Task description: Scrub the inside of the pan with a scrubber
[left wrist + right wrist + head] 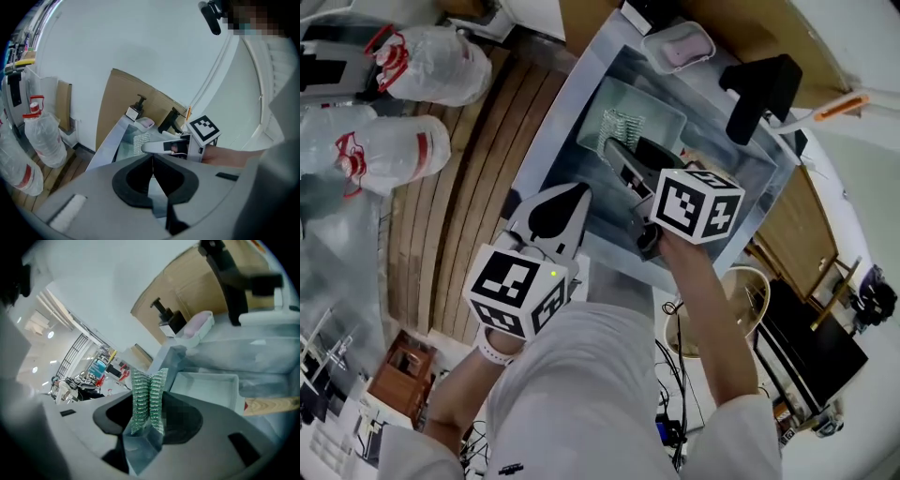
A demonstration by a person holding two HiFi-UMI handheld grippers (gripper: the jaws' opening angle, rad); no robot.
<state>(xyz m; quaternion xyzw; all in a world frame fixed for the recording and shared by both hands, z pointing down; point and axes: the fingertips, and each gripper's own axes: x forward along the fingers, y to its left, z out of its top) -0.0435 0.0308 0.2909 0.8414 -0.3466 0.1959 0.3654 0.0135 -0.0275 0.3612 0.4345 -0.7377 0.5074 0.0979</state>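
Floorboards [478, 187] of bare timber ran beside a steel tabletop [553, 131] in the head view, and two knotted plastic bags [394, 150] slumped on the boards. A pale rectangular pan [661, 108] sat in the sunken middle of the tabletop. A pink-lidded tub [679, 47] stood at the far edge, near a black fixture [764, 84]. The right gripper [617, 150] reached over the pan with a green mesh scrubber [623, 124] pinched in it. Whether the scrubber touched the pan floor I could not tell, and the marker cube hid the pan's near side. The left gripper [567, 202] hung over the tabletop's near rim, apart from the pan.

From the left gripper view, the left gripper [152, 161] had its jaws pressed together on themselves. A white wall [140, 42] and a leaning sheet of cardboard [122, 93] rose behind, and the right gripper's body covered most of the pan.

From the right gripper view, the right gripper [146, 427] was clamped on the folded scrubber [147, 390], which stood up out of the jaws. The pan [201, 377] lay just beyond, and the tub [197, 326] was farther back, against the cardboard [197, 287].
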